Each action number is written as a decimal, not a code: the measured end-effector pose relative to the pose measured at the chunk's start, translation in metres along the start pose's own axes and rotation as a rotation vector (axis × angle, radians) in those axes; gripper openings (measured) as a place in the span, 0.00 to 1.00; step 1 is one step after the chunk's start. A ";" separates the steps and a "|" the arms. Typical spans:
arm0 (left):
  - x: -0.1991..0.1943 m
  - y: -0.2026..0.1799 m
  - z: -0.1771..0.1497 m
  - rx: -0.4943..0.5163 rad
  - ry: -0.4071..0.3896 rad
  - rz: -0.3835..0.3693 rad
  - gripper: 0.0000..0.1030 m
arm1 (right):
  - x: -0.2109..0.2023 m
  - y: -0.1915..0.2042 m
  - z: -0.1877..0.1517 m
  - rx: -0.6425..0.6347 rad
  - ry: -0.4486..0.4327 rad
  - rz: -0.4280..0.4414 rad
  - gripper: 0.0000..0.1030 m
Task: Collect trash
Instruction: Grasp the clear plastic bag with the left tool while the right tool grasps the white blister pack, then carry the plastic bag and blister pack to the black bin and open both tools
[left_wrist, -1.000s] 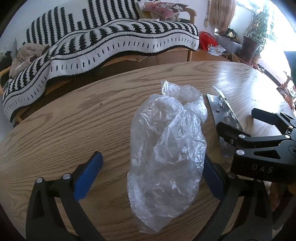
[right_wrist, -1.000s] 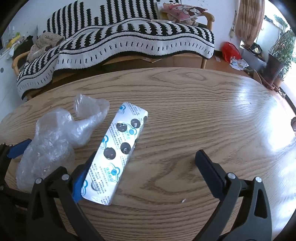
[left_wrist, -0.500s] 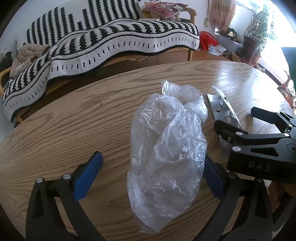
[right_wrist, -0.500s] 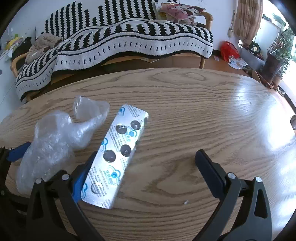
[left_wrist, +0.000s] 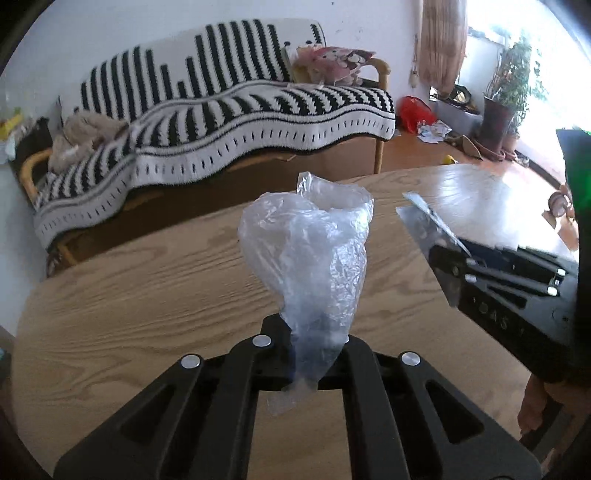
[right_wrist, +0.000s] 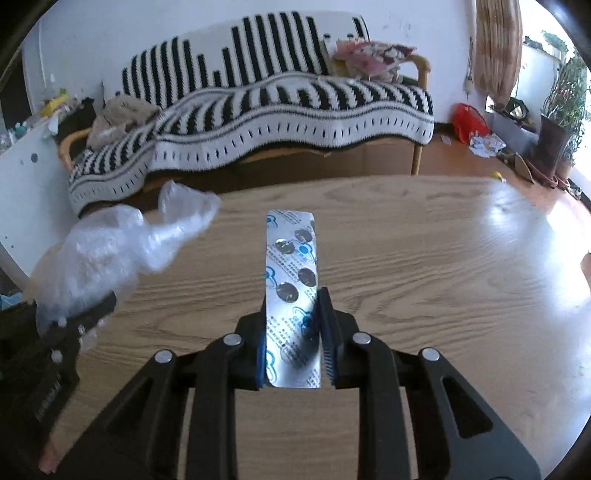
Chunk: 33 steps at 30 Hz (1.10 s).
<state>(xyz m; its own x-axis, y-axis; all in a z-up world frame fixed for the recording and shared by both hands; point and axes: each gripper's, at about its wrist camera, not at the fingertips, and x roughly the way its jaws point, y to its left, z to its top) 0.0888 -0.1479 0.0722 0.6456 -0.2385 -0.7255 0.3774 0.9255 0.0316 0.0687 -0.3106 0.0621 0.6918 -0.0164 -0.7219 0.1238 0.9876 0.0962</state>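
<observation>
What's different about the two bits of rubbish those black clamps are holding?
The plastic bag in the left gripper is clear, soft and crumpled; the blister pack in the right gripper is a flat, stiff, silvery strip with blue print. The bag bulges wide above its pinch point; the pack keeps straight edges, gripped by its long sides. Both are clamped and raised above the wooden table.

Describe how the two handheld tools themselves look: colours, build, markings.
Both are matte black plastic. The left tool and the right tool have triangular cut-out linkage arms joined by round silver rivets. The right one's fingers carry blue ribbed pads. The right tool's side shows embossed lettering, partly readable as "DAS". No cables show. A dark sleeve sits at the left view's right edge.
</observation>
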 end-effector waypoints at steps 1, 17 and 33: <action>-0.008 -0.003 0.001 -0.008 -0.003 -0.008 0.02 | -0.009 0.001 -0.001 0.003 -0.010 0.001 0.23; -0.150 -0.119 -0.034 0.099 -0.091 -0.190 0.02 | -0.198 -0.072 -0.054 0.086 -0.162 -0.060 0.23; -0.130 -0.271 -0.190 0.148 0.264 -0.563 0.02 | -0.267 -0.225 -0.295 0.457 -0.001 -0.104 0.23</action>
<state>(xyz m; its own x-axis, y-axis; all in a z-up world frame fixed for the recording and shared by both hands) -0.2236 -0.3114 0.0273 0.1440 -0.5785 -0.8029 0.7109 0.6249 -0.3227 -0.3537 -0.4824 0.0313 0.6600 -0.1120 -0.7428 0.4930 0.8107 0.3158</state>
